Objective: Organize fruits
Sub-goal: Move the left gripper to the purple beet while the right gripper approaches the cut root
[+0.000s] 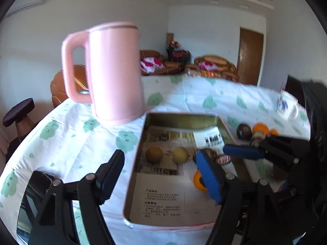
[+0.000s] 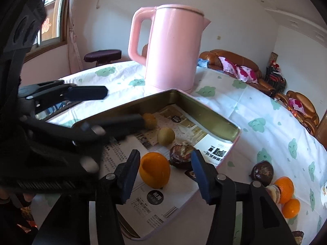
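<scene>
Where the fruit sits: four pieces lie in the tin (image 2: 214,120) on its paper lining, namely a brown round fruit (image 2: 150,119), a yellow round fruit (image 2: 166,136), an orange (image 2: 154,169) and a dark peeling fruit (image 2: 181,156). Outside, on the surface (image 2: 255,106) to the right, lie another dark fruit (image 2: 262,172) and two small oranges (image 2: 285,189).
Left tool: the left tool (image 1: 159,177) hangs over the tin's near end with its fingers wide apart and nothing between them.
Right tool: the right tool (image 2: 165,157) is partly open above the orange and the dark peeling fruit, and its pads press on neither.
Only in the left view: a white mug (image 1: 286,106) with a blue print at the far right of the surface, and a brown door (image 1: 250,55).
Only in the right view: a window (image 2: 51,10) at upper left, and the left tool seen from the side.
Tin: rectangular metal with rounded corners, dull gold inner walls, a pale pink outside, and a floor covered by printed paper.
Kettle: the pink kettle (image 2: 173,51) is smooth and matte, tall, with a loop handle and a small spout. It stands upright just behind the tin.
Surface: covered by a creased white cloth with green cloud prints.
Tool fingers: black jointed plastic, some faced with blue pads.
Fruit skins: the oranges are glossy, the brown and yellow fruits dull, and the dark ones rough and flaking.
</scene>
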Tool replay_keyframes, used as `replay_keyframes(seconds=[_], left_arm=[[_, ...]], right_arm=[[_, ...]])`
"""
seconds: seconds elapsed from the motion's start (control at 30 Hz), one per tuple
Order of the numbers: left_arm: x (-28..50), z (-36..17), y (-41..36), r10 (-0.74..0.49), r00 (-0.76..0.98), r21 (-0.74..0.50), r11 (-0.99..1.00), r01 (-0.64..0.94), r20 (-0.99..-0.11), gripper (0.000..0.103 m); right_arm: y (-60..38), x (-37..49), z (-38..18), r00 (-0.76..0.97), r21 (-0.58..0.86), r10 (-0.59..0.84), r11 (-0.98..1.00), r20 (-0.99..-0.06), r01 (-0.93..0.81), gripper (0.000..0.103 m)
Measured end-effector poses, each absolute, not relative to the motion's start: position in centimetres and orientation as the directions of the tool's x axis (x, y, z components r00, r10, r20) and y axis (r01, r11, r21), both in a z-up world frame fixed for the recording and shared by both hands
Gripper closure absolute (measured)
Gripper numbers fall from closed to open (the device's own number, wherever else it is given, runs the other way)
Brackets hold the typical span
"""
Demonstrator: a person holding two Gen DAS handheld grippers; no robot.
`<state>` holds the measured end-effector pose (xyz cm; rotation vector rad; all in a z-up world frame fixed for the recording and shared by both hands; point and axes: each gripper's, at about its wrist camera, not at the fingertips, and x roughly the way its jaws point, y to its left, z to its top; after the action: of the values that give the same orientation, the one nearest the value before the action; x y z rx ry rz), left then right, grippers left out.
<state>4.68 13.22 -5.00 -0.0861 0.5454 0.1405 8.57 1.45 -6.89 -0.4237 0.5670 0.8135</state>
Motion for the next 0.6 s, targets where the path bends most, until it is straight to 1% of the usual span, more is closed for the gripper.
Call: replay_keyframes(seconds=[0.03, 0.13, 0.3, 0.43, 0.6], left_arm=[[4.4, -4.7, 13.4, 0.115, 0.853, -0.055, 0.985, -0.165, -0.509, 0.025], [3.6, -3.6, 13.9, 0.137, 0.874, -0.078, 0.978, -0.195, -0.466, 0.012], [3.1, -2.5, 13.4, 0.141, 0.892, -0.088, 0.976, -0.197, -0.43, 0.012], [3.1, -2.0, 12.2, 0.13, 0.903, -0.103, 0.977, -0.187, -0.409, 0.006], [4.1, -2.2, 9.0, 0.076, 0.903, -0.082, 0.989, -0.122, -0.423, 0.005]], right_arm=[[1.3, 8.6, -6.7, 0.562, -0.136, 0.559, 0.625, -0.61, -0.769, 0.049], [0.4, 8.7, -6.1, 0.585, -0.114, 0.575, 0.651, -0.571, -0.751, 0.049], [-1.6, 8.9, -4.9, 0.622, -0.088, 0.571, 0.695, -0.535, -0.714, 0.049], [-3.6, 8.9, -3.8, 0.652, -0.082, 0.556, 0.725, -0.515, -0.684, 0.048], [-7.3, 8.9, -2.5, 0.719, -0.092, 0.505, 0.785, -0.478, -0.612, 0.039]])
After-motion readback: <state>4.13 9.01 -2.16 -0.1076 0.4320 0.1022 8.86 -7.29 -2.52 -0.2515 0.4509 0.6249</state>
